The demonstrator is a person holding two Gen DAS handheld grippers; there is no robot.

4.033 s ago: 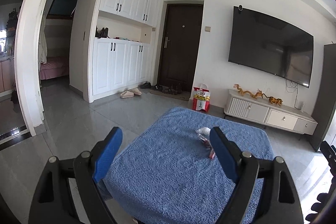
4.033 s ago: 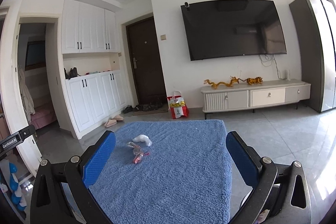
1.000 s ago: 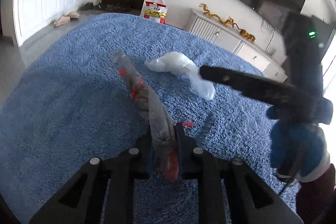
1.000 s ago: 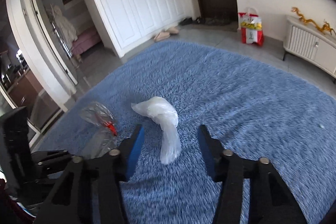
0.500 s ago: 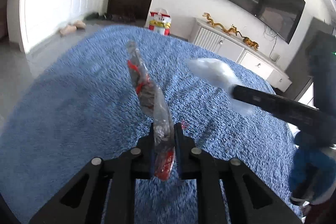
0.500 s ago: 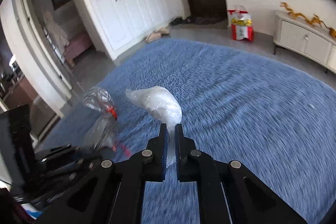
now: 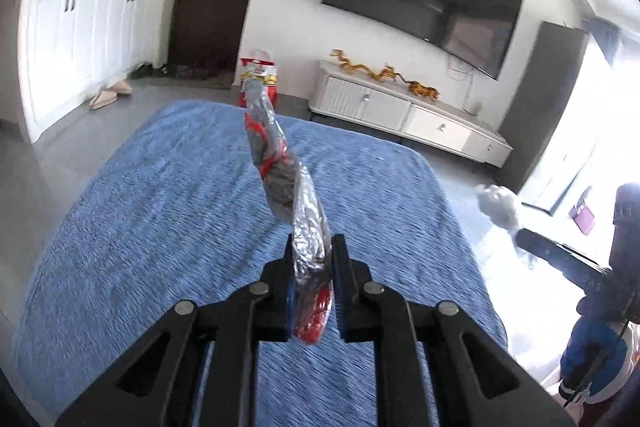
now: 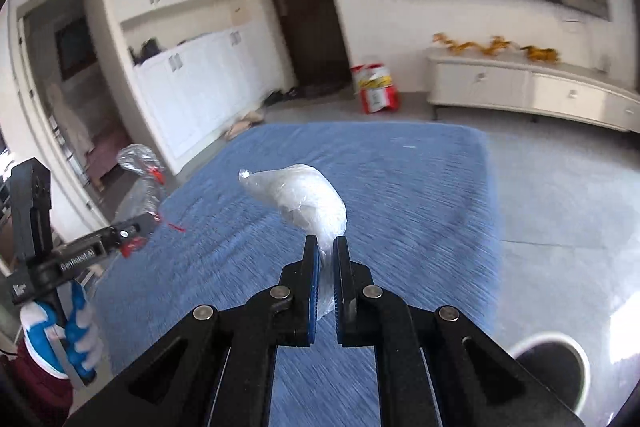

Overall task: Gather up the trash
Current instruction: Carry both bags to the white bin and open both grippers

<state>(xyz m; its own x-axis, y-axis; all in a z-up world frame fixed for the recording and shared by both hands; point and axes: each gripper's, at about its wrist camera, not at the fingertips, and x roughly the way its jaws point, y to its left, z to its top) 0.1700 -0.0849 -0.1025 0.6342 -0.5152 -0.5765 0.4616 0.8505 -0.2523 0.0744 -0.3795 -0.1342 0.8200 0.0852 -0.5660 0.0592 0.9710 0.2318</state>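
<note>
Left gripper (image 7: pixel 312 251) clamped on crinkled clear plastic wrapper with red print (image 7: pixel 280 163), held up over fluffy blue rug (image 7: pixel 140 219). Right gripper (image 8: pixel 325 259) pinched on tail of crumpled white plastic bag (image 8: pixel 296 195), likewise lifted above rug.

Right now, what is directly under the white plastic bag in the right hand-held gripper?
The white plastic bag hangs clear above the blue rug, pinched by the right hand-held gripper. The patch of rug right behind it is covered.
</note>
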